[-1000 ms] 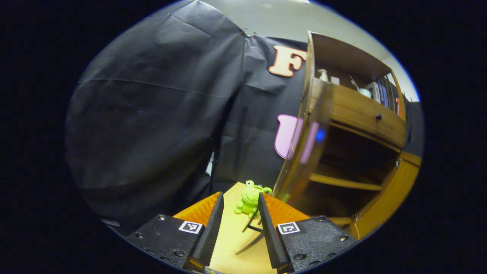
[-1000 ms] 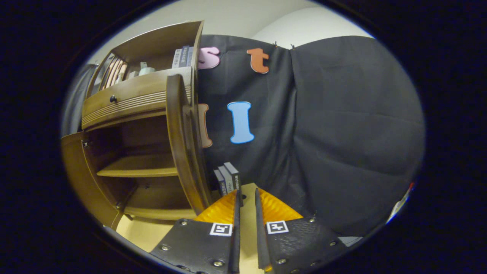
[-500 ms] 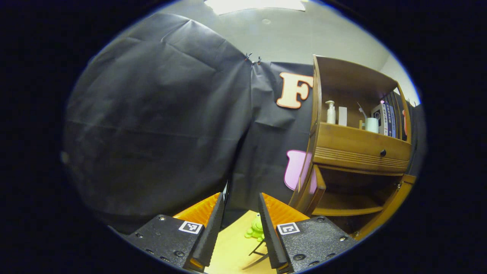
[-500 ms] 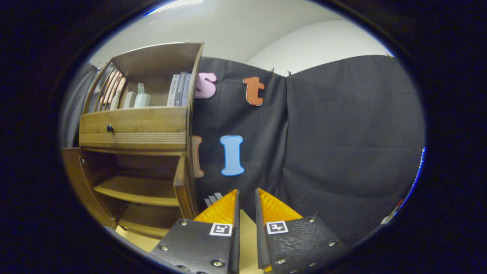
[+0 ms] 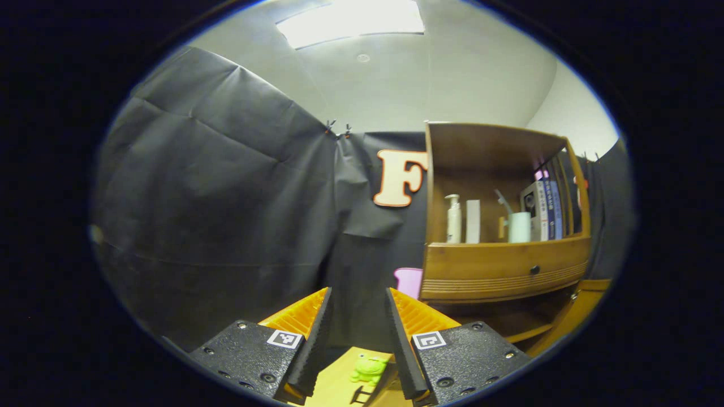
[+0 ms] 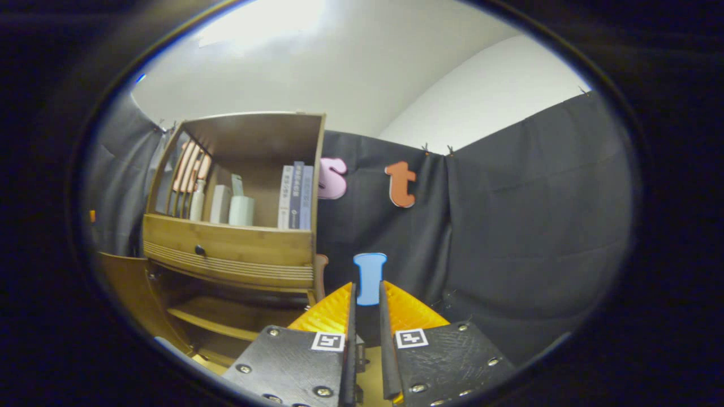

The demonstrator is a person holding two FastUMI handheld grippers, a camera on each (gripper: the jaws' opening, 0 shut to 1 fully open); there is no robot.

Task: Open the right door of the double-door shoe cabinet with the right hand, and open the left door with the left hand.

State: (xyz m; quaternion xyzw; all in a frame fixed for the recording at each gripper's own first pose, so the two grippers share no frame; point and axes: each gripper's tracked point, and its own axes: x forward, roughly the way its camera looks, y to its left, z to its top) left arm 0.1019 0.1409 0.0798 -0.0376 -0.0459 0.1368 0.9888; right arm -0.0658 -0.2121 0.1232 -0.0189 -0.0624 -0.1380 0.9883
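The wooden shoe cabinet [image 5: 498, 271] stands at the right of the left gripper view and as the cabinet [image 6: 226, 254] at the left of the right gripper view. Its lower compartment is open, with an inner shelf [image 6: 226, 322] showing. The right door [image 5: 574, 308] stands swung out on the far side. The left door [image 6: 121, 285] is swung out too. My left gripper [image 5: 357, 291] is open and holds nothing, away from the cabinet. My right gripper [image 6: 365, 285] has a narrow gap between its fingers with nothing in it, and points past the cabinet's right side.
A green frog toy [image 5: 367, 370] sits on the light wooden floor between my left fingers. The upper shelf holds a pump bottle [image 5: 453, 219], a cup [image 5: 519, 227] and books [image 6: 297, 196]. A drawer with a dark knob [image 5: 534, 270] sits below it. Black cloth walls surround the booth.
Both views have tilted upward and drawn back: the cabinet sits lower and smaller, and the ceiling shows. Both doors stay open. Neither gripper's finger gap has changed.
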